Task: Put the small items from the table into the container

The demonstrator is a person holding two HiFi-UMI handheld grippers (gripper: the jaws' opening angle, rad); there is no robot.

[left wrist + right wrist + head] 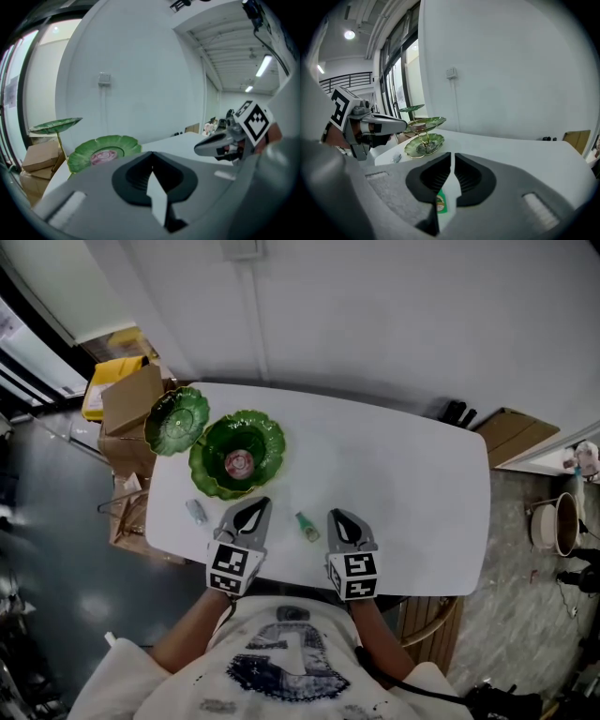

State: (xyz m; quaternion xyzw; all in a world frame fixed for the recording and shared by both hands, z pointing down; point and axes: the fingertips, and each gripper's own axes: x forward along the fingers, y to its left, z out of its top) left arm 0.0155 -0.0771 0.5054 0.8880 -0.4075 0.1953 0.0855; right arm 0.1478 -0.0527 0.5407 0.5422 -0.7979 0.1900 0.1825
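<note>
Soft light, fisheye, fg blur

We've got the left tongs (263, 502) and the right tongs (336, 514) side by side, both pointing away from us and dipping downward, tips leaning slightly toward each other. Left jaws meet tip to tip, right jaws are pressed together too, and neither pair grips anything. Left forearm (201, 613) and right forearm (372, 621) run back to our chest.
</note>
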